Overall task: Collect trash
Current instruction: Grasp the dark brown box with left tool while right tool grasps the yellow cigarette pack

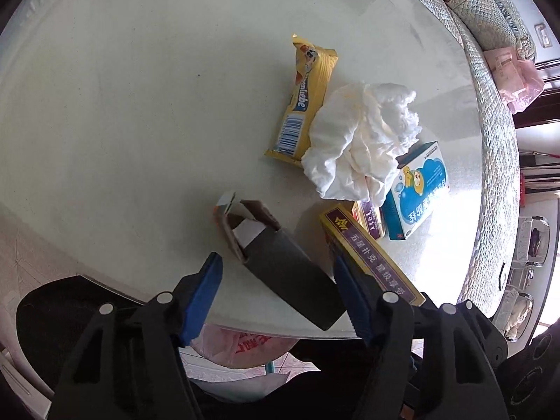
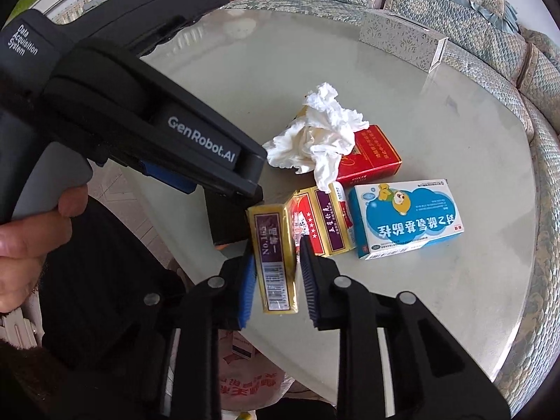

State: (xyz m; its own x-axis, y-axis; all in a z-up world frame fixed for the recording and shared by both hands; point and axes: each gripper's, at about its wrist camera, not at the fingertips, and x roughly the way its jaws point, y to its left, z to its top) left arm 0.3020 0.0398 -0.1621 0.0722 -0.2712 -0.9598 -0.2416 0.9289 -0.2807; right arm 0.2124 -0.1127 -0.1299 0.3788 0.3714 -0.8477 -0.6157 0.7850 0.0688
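Trash lies on a round glass table. In the left wrist view, my left gripper is open, its jaws on either side of a dark open-ended box at the table's near edge. A yellow snack wrapper, a crumpled white tissue and a blue-white medicine box lie beyond. In the right wrist view, my right gripper is open around a gold-purple playing-card box, close to its sides. A second card box, a red cigarette pack, the tissue and the medicine box lie beyond.
A pink plastic bag hangs below the table's near edge, also seen in the right wrist view. A patterned sofa curves around the far side. A long patterned box sits at the table's back. The left gripper's body crosses the left side.
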